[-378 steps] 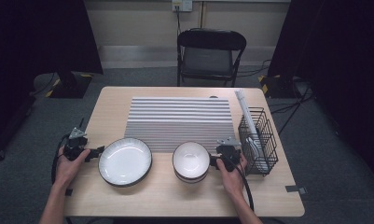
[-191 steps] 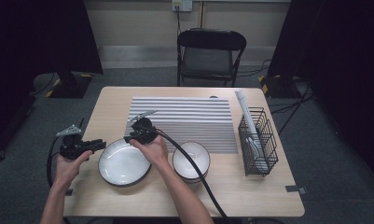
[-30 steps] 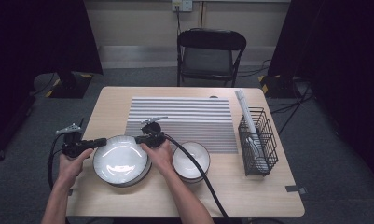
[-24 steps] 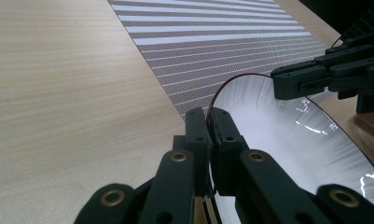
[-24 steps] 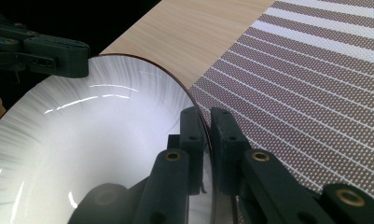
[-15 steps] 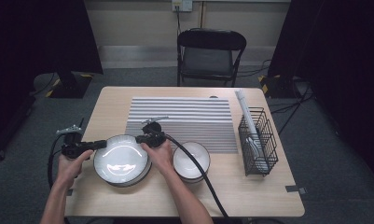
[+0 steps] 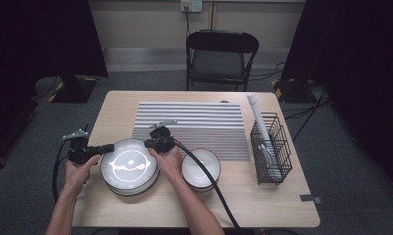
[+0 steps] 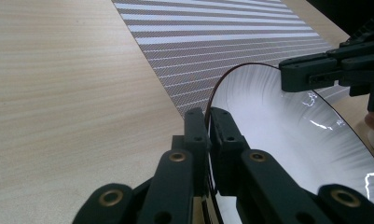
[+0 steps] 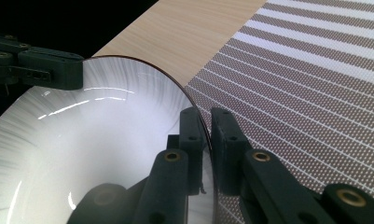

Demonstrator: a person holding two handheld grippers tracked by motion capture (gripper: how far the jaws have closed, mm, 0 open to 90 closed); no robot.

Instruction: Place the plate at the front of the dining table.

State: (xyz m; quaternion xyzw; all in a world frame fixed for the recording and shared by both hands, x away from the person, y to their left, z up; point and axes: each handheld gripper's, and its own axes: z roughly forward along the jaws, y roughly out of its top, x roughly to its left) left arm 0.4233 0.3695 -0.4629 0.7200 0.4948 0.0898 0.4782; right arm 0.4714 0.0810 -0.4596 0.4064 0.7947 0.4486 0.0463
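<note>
Table (image 7: pixel 135 215) wooden (striped mat (image 7: pixel 194 127)); floor (image 7: pixel 356 161) seemingly carpeted.

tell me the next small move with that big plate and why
Probably lift it a little further, both hands together, and carry it toward the striped mat. The left gripper and right gripper are each shut on opposite sides of the big plate's rim, and it looks tilted, its far edge raised. The small bowl sits close on its right, so keep clear of it.

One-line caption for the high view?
Both grippers, left and right, clamp opposite rims of the plate beside a bowl.
</note>
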